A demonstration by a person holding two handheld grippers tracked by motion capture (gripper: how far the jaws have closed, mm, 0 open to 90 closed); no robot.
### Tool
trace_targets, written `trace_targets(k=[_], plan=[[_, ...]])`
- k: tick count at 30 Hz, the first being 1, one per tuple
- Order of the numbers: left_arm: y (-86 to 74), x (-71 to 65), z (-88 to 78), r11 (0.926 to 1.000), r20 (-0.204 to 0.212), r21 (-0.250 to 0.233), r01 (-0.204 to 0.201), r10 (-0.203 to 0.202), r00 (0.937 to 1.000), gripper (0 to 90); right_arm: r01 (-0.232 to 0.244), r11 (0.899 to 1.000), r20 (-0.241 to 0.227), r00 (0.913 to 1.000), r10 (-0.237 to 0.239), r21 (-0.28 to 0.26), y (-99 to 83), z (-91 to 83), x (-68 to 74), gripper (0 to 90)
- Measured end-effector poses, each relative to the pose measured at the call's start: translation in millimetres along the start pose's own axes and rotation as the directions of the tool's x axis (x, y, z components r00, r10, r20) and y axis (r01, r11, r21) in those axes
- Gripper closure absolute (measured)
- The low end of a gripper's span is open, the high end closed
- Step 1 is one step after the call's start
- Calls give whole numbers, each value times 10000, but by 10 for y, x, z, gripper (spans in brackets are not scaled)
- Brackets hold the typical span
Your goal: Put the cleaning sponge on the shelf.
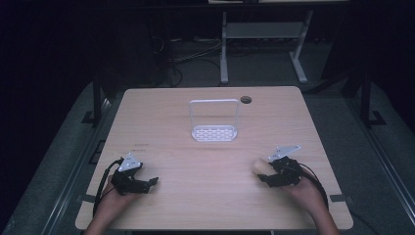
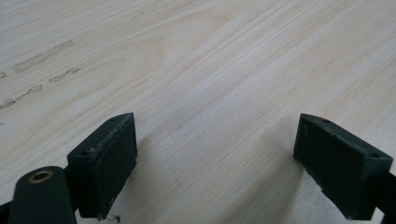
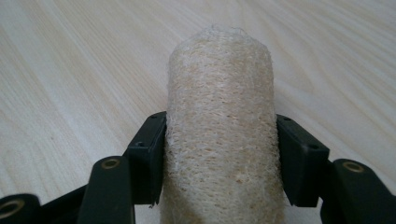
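Loofah sponge point(image 3: 219, 135), a pale beige roll of coarse fibre, sits between the two black jaws of the right gripper point(image 3: 219, 154), and from where I stand both pads press flat against its sides, so the gripper has it clamped at roughly half its spread. Seen from the high view, the right gripper point(image 1: 268, 172) rests near the front right part of the wooden table point(image 1: 210, 196), with the sponge point(image 1: 260, 166) poking out of it toward the table's middle and lying low over the wood. A hand point(image 1: 306, 193) holds that gripper from behind, and a black cable loops off its back. Over on the left, the left gripper point(image 1: 149, 182) rests near the front left edge of the table, held by the other hand point(image 1: 113, 200); its jaws stand wide apart with just bare wood grain between them point(image 2: 215, 158). Farther back, near the centre of the table, stands a small white rack point(image 1: 214, 122) with a perforated base and a thin upright frame, well apart from both grippers. I can make out no brand, label or readable writing on the sponge, the grippers or the rack; faint smudgy marks point(image 2: 42, 56) on the wood are not legible.
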State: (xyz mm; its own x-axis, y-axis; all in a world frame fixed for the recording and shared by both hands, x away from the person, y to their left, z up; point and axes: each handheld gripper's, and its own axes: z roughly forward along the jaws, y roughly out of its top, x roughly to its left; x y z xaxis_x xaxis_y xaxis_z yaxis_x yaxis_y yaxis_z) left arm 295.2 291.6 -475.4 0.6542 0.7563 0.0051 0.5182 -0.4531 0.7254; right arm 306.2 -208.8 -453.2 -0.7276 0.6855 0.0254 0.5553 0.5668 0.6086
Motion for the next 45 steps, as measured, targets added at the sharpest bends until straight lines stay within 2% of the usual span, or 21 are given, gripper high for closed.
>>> trace_targets(k=[4,18,29,36,45], plan=[[0,0,0,10000,0,2,-4,4,10000,130,-125,9999,-12,9999,125,-120,17,-32,-13,410],[-2,-1,-4,10000,36,12,-27,26,10000,130,-92,9991,53,9999,94,-406,145,-95,-4,410],[-3,-2,-5,10000,46,18,-32,32,10000,130,-136,9981,-57,9999,133,-599,246,-91,-30,411],[-3,-2,-5,10000,46,15,-32,32,10000,130,-340,9960,-279,9991,318,-826,318,-86,-70,411],[-3,-1,-5,10000,46,17,-34,34,10000,130,-209,9964,-192,9996,193,-824,410,-52,-85,411]])
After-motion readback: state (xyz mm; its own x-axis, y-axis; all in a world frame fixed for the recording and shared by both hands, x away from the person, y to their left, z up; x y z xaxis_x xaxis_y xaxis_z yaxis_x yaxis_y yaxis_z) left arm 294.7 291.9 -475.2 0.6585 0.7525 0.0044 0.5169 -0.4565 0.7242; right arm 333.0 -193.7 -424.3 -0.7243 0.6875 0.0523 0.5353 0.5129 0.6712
